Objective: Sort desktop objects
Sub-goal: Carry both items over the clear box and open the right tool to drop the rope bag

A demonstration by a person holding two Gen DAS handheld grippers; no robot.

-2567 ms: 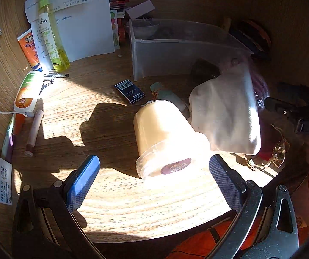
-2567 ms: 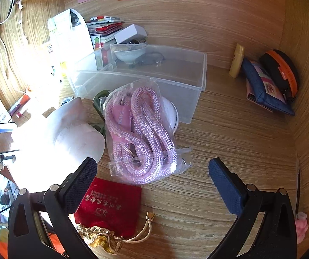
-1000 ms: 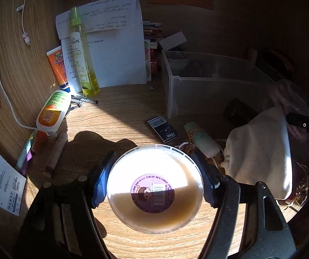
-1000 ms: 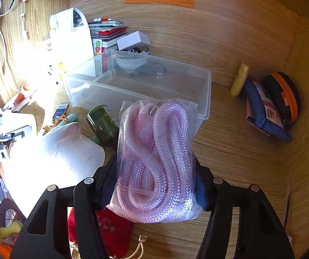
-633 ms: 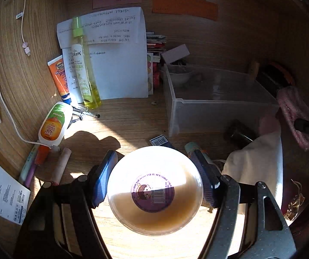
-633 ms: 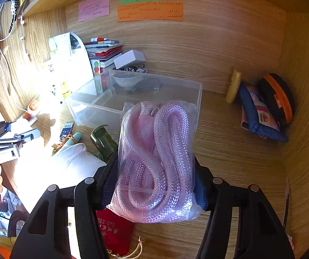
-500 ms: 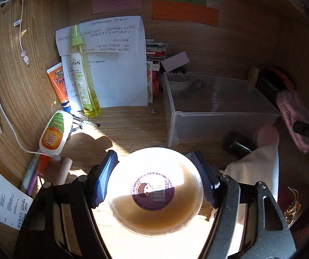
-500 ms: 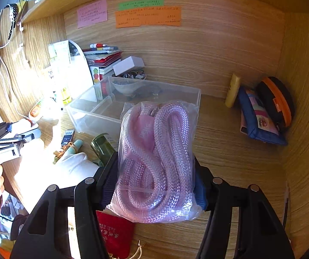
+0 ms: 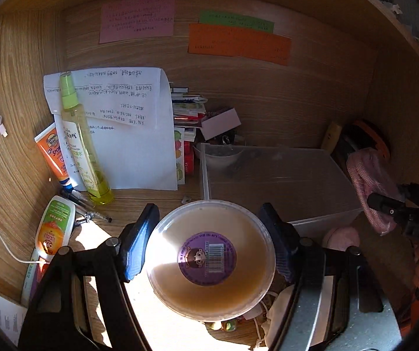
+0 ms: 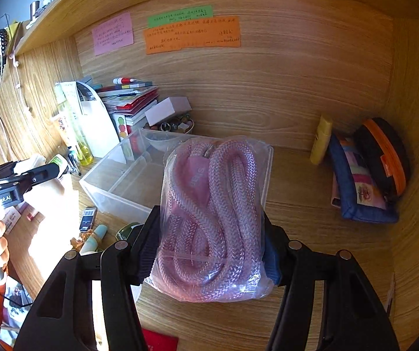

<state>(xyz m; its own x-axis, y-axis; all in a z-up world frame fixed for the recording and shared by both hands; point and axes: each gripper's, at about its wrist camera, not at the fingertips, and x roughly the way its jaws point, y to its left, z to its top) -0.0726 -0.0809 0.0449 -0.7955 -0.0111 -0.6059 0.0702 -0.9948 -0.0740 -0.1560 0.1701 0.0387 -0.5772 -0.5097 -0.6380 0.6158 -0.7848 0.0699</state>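
Now both loads are off the bench; 2.6 s ago each hand-held gripper was wide open over them. Left hand-held gripper clamps the round tub, lid toward camera, raised with the clear bin at 1 o'clock just behind. Right hand-held gripper squeezes the bagged pink rope, bin at 11 o'clock. Pick-up phase looks done; likely next is dropping both into the bin. Rope bag is soft, could slip.
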